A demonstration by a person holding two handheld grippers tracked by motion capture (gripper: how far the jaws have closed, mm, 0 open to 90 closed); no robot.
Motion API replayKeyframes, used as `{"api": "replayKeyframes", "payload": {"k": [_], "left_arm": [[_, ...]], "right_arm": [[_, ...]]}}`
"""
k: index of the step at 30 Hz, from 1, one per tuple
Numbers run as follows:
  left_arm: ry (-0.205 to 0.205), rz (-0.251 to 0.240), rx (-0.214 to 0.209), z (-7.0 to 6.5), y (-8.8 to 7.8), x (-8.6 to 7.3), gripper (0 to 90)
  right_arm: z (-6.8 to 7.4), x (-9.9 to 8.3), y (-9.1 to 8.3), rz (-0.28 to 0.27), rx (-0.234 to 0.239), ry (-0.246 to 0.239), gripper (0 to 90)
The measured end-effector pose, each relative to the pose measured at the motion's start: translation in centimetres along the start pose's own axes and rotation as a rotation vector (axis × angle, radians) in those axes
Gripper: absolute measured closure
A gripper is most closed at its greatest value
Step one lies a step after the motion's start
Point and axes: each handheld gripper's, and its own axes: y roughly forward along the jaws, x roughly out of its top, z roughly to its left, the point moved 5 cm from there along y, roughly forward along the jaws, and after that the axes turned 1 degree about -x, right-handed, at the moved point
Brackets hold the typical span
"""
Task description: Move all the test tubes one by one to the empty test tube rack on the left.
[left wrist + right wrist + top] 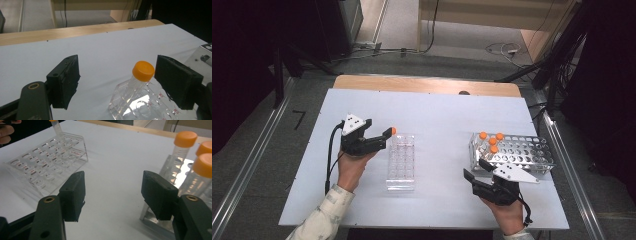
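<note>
Orange-capped tube (140, 77) tilted in clear rack (401, 162), cap uppermost

A: What colours are on the table (432, 115)?

B: It is pale grey-white with a light wood edge. The tube (136, 81) is clear with an orange cap.

A: And the racks?

B: The clear rack (401, 162) carries red markings; the metal rack (524, 152) is silver. Both grippers are black.
</note>
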Motion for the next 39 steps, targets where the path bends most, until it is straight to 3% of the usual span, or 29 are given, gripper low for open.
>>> {"api": "replayKeyframes", "payload": {"k": [12, 14, 22, 27, 39], "left_arm": [[0.002, 0.001, 0.005, 0.1, -0.1, 0.0, 20.3], [0.0, -0.002, 0.004, 0.1, -0.1, 0.1, 20.3], [-0.003, 0.0, 0.001, 0.0, -0.1, 0.1, 20.4], [-0.003, 0.003, 0.001, 0.0, 0.0, 0.1, 20.4], [-0.008, -0.002, -0.001, 0.1, -0.1, 0.1, 20.5]], "right_arm": [[-3.3, -0.6, -1.1, -0.011, -0.121, 0.035, 36.4], [-3.8, -0.6, -1.0, -0.012, -0.144, 0.051, 36.9], [-5.1, -0.7, 0.1, -0.008, -0.226, 0.038, 47.3], [-6.0, -0.7, 1.0, 0.008, -0.229, 0.062, 58.7], [-6.2, -0.8, 1.5, 0.021, -0.25, 0.042, 70.8]]}}
